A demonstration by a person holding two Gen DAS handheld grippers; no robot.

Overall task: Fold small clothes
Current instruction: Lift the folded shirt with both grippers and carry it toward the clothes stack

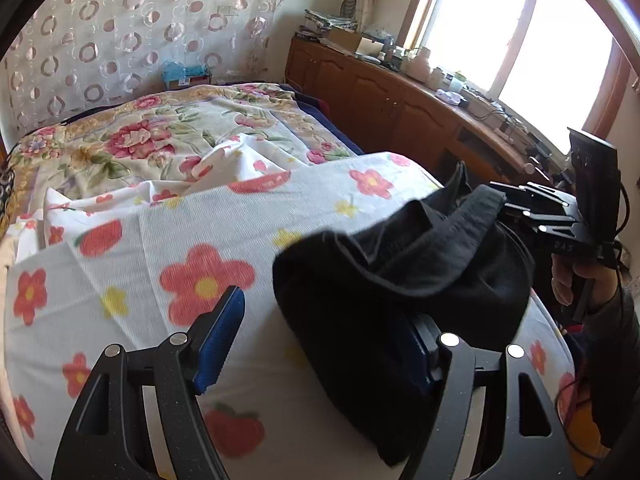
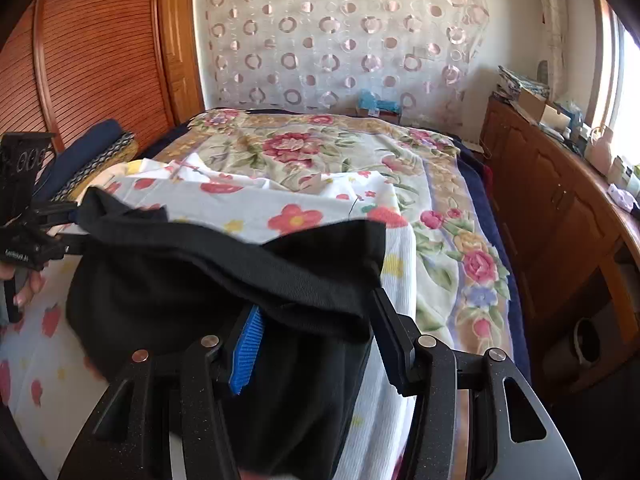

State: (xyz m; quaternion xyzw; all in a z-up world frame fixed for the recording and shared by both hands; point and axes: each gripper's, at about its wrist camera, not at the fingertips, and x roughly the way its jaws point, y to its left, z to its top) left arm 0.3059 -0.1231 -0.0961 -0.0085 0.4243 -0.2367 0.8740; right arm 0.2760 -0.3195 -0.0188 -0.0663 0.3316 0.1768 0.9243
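Black garment: small black cloth garment (image 1: 400,280) (image 2: 224,280), bunched and lifted over the near end of the bed, thick hemmed band stretched between the two tools, rest of the fabric hanging in folds toward the sheet.
Left gripper: black two-finger tool with blue ribbed pads (image 1: 320,344) (image 2: 68,218), fingers spread wide in its own view; left pad (image 1: 220,340) bare over the sheet, right finger covered by draped black cloth, so a true pinch cannot be told.
Right gripper: black two-finger tool (image 2: 316,340) (image 1: 516,208), fingers wide apart, blue pad (image 2: 248,352) showing under the cloth, band draped across both fingertips; clamped or merely draped cannot be told.
Hands: bare hand (image 1: 576,284) on the right tool's grip; fingers (image 2: 24,288) on the left tool's grip.
Sheet: white ribbed sheet with red and yellow flowers (image 1: 160,240) (image 2: 320,204), spread under the garment, rumpled at its far edge.
Bed cover: cream floral bedspread with pink roses (image 1: 160,128) (image 2: 320,148), beyond the sheet.
Surroundings: wooden cabinet (image 1: 400,100) (image 2: 560,208) along the bright window side, top crowded with small items; ring-patterned curtain (image 2: 340,40) at the head of the bed.
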